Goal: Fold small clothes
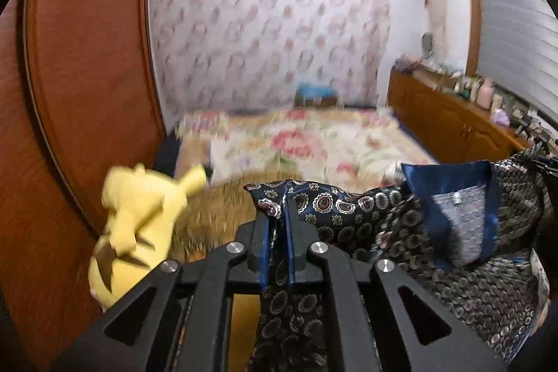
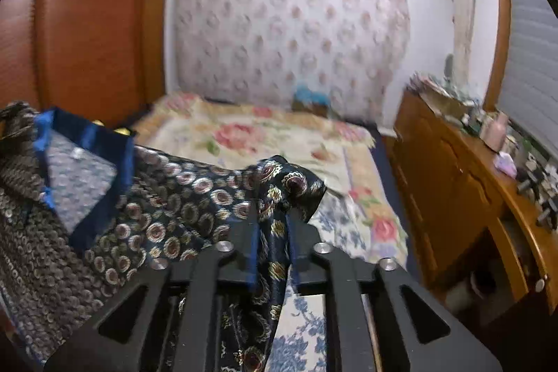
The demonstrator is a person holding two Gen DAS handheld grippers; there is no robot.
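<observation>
**Garment held up by two corners, ready for the first fold**

My left gripper (image 1: 278, 225) is clamped on one upper corner of the patterned garment (image 1: 376, 218); the blue pads (image 1: 264, 253) stand almost together with a bunched pleat of cloth pinched between them. My right gripper (image 2: 272, 232) grips the opposite corner, its pads set a little wider because the fabric there is gathered thicker. The garment hangs between my two hands, above the flowered bed cover (image 2: 279, 142), its blue collar (image 1: 450, 169) and pale lining turned toward both cameras. I judge this hold to serve a purpose: lifting by two corners lets the weight of the slippery cloth pull it flat and straight, so that it can be laid down square for folding. The yellow plush toy (image 1: 139, 218) lies at my left beside the wooden wardrobe (image 1: 80, 86), clear of the hanging cloth.
</observation>
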